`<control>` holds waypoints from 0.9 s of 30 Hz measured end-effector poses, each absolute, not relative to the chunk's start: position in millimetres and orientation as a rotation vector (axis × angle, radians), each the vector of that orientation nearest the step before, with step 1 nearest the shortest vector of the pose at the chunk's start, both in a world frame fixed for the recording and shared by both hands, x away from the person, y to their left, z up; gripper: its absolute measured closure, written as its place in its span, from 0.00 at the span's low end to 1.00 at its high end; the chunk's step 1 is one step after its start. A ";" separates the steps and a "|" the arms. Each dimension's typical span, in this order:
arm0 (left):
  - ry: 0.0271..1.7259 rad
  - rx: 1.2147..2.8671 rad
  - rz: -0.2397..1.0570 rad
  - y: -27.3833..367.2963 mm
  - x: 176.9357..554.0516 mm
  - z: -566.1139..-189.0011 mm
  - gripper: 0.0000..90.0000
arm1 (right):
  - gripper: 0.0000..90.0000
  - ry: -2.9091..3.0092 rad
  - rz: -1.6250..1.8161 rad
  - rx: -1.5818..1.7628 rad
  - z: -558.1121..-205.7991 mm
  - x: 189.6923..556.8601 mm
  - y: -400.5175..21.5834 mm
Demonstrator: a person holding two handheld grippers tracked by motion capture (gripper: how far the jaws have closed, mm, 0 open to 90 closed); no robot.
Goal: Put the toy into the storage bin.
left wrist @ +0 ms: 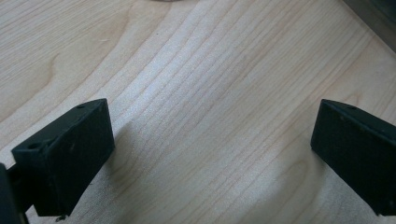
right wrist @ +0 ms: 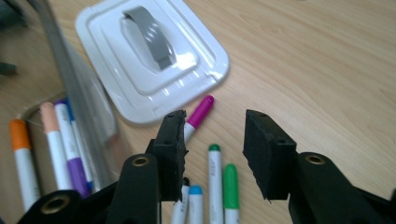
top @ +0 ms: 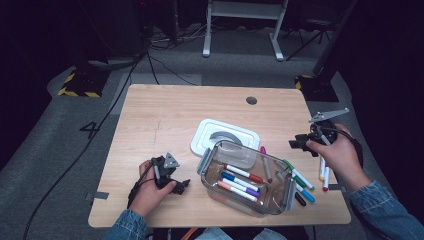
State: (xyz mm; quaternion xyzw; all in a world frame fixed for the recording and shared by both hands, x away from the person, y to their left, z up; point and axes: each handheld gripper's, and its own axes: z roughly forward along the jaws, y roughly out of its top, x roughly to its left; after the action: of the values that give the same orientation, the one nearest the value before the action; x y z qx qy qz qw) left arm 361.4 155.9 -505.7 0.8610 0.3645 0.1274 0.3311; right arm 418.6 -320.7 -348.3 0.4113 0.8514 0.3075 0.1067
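While the clear container (top: 247, 181) sits near the front edge of the tabletop (top: 165, 112) with several markers already lying inside, a handful of loose markers (top: 302, 182) remain on the wood just beside its right wall, toward the front right corner. The white lid (top: 225, 137) lies flat behind the container, handle strap up.

These markers look light, stiff and smooth-barrelled, so one would likely roll or skid if nudged sideways; the safest hold is probably across the middle of the barrel, with the pads square to its length (a pinch near the cap could let it pivot). Seen from the right gripper view, a green-capped marker (right wrist: 229, 186), a white one with a dark green tip (right wrist: 215, 179) and a blue-capped one (right wrist: 195, 198) lie side by side, close enough that taking one may disturb its neighbour. A magenta-capped marker (right wrist: 200, 112) lies a little apart, near the lid's corner.

The right gripper (top: 300, 143) hangs above the right edge of the tabletop, raised off the wood and pointed inward toward the container, its jaws about half open with nothing between them. The left gripper (top: 182, 185) rests low on the tabletop just to the left of the container, hand wrapped round its body, jaws spread wide over bare wood and holding nothing.
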 end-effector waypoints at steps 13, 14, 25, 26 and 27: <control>0.953 2.251 0.333 155.9 361.4 -505.7 0.00 | 0.70 2.577 0.728 1.325 -406.9 414.6 -351.8; 0.953 2.251 0.333 155.9 361.4 -505.7 0.00 | 0.70 2.582 0.722 1.330 -410.7 414.1 -353.6; 0.953 2.251 0.333 155.8 361.4 -505.7 0.00 | 0.70 2.644 0.634 1.370 -448.5 412.1 -360.3; 0.953 2.251 0.333 155.8 361.4 -505.7 0.00 | 0.70 2.644 0.634 1.370 -448.5 412.1 -360.3; 0.953 2.251 0.334 155.9 361.4 -505.7 0.00 | 0.71 2.650 0.623 1.376 -453.0 412.4 -359.9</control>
State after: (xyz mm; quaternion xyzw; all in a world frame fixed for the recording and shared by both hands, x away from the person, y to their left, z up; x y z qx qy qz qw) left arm 361.4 155.9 -505.7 0.8610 0.3645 0.1279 0.3308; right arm 412.4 -359.9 -453.0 0.4508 0.8678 0.2042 0.0457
